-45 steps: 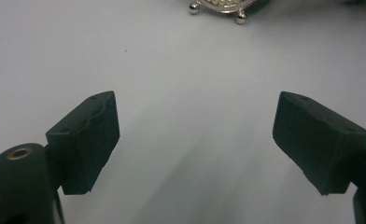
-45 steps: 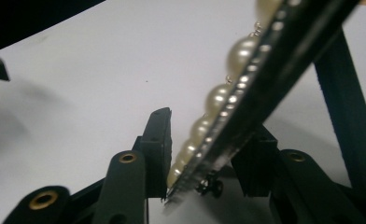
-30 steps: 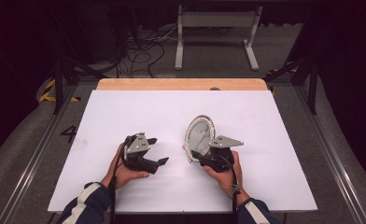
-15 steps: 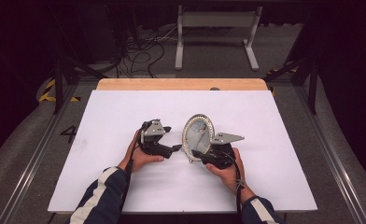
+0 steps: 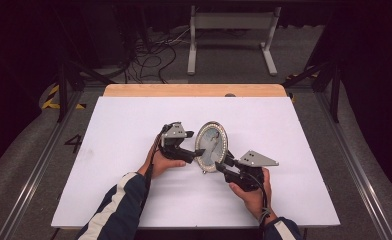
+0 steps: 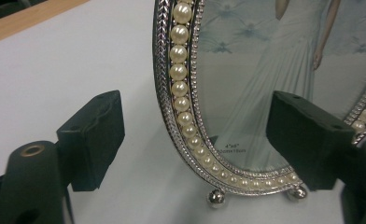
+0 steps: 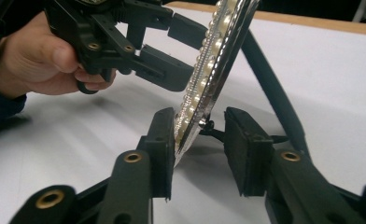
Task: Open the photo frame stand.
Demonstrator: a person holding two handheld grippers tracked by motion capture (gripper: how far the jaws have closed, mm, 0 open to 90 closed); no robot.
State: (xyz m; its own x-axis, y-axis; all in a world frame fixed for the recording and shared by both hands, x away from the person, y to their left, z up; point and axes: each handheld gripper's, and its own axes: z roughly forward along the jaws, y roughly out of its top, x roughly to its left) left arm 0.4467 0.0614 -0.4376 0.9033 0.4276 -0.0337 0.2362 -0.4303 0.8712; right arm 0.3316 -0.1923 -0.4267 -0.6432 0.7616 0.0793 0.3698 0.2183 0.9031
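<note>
Two claws meet at an oval picture frame (image 5: 212,146) that stands on its small ball feet, leaning back on a dark strut, near the middle of the white surface (image 5: 124,125). From the high view, the left claw (image 5: 196,153) comes at the frame's left edge and the right claw (image 5: 222,165) at its lower right edge, so the frame sits between them.

Seen from the left gripper view, the left claw (image 6: 195,140) is spread wide, its jaws having just eased slightly closer; the frame's (image 6: 246,93) pearl-trimmed lower rim lies between the two pads without either pad touching it, and the photo of a figure in a pale dress faces this claw.

Looking along the right claw (image 7: 197,142), the frame (image 7: 209,79) is edge-on between the pads: the left pad (image 7: 165,140) rests against the beaded rim, while the right pad stands apart from it with a gap. Its jaws have just been opening a little, so the frame is bracketed rather than pinched. Beyond it, the left claw (image 7: 181,51) and the hand (image 7: 36,60) holding it show close to the frame's face.
</note>
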